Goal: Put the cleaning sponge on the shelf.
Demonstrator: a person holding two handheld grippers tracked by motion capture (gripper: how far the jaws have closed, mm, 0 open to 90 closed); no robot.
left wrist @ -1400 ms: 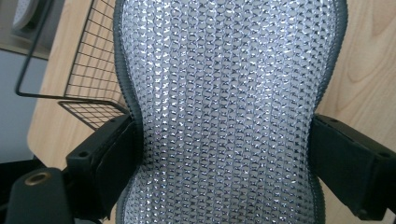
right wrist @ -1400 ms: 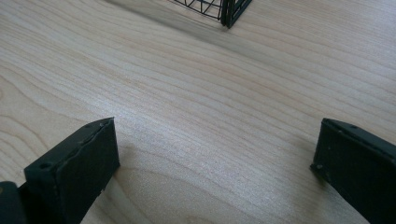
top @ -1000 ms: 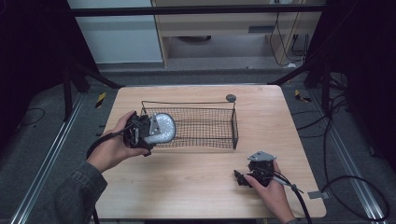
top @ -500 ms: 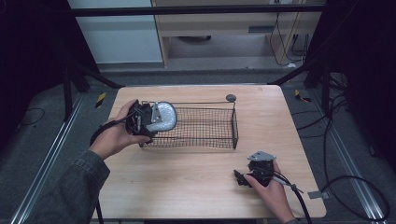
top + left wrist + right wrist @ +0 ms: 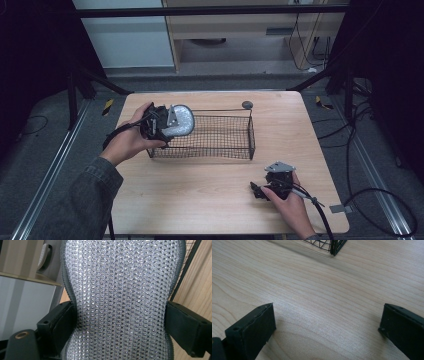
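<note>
A silver glittery pouch hangs above the left end of the black wire basket, held by my left gripper. In the left gripper view the pouch sits squeezed at its narrow waist between the two black jaws, and my left gripper is shut on it. My right gripper rests low on the wooden table near the front right. In the right gripper view my right gripper stands open over bare wood, with the basket's corner at the top.
A small dark round disc lies on the table behind the basket's far right corner. Black frame legs and cables surround the table on the floor. A cabinet stands beyond the table's far edge.
My left gripper has carried the pouch up and toward the far left corner of the basket, tilting it over the rim. The right gripper has stayed put.
</note>
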